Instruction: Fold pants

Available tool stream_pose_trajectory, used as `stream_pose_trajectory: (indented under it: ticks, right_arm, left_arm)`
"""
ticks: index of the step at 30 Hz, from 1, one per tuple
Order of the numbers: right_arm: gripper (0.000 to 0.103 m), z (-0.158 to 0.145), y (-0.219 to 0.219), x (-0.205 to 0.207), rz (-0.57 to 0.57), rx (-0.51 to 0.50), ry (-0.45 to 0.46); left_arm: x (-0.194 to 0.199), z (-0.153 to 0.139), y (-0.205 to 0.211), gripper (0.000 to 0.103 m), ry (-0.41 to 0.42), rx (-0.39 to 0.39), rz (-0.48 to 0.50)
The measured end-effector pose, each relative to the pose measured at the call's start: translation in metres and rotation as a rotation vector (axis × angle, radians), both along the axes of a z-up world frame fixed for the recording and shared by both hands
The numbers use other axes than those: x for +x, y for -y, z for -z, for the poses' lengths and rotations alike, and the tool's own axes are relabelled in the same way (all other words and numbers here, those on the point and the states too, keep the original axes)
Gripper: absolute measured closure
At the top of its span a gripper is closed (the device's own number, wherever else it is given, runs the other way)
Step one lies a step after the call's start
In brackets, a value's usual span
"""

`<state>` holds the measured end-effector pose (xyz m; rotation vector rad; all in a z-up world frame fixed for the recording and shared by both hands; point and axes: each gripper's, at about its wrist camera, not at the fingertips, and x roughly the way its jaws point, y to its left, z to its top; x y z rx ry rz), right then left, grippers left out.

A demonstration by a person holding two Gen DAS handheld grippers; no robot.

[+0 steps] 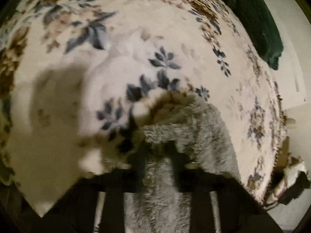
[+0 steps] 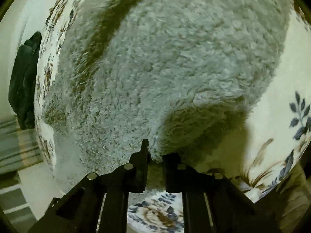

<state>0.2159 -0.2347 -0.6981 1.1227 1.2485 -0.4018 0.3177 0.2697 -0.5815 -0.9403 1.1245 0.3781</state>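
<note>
The pants (image 2: pixel 165 58) are fluffy grey fleece, spread wide over a floral bedspread (image 2: pixel 281 77) in the right wrist view. My right gripper (image 2: pixel 156 158) is shut on a lower edge of the pants, with a fold of fleece pinched between its black fingers (image 2: pixel 141 167). In the blurred left wrist view a narrower strip of the pants (image 1: pixel 186 120) runs down between the fingers. My left gripper (image 1: pixel 158 155) is shut on it above the bedspread (image 1: pixel 136 29).
A dark green garment (image 1: pixel 252 19) lies at the bed's far right edge, and shows as the dark heap (image 2: pixel 23 77) on the left in the right wrist view. The bed's edge (image 1: pixel 276 145) drops to the floor; a striped rug (image 2: pixel 15 145) lies below.
</note>
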Motion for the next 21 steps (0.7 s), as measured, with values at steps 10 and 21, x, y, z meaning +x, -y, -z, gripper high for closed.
stream_pose_trajectory:
  ticks: [10,21]
  right_arm:
    - [0.094,-0.04,0.004,0.006,-0.066,-0.087,0.001]
    - [0.093,-0.037,0.01,-0.012,-0.161,-0.12,-0.074]
  left_arm:
    - [-0.055,-0.044,-0.021,0.096,0.083,-0.007,-0.021]
    - [-0.068,-0.015,-0.035,0.101,0.001,-0.037,-0.036]
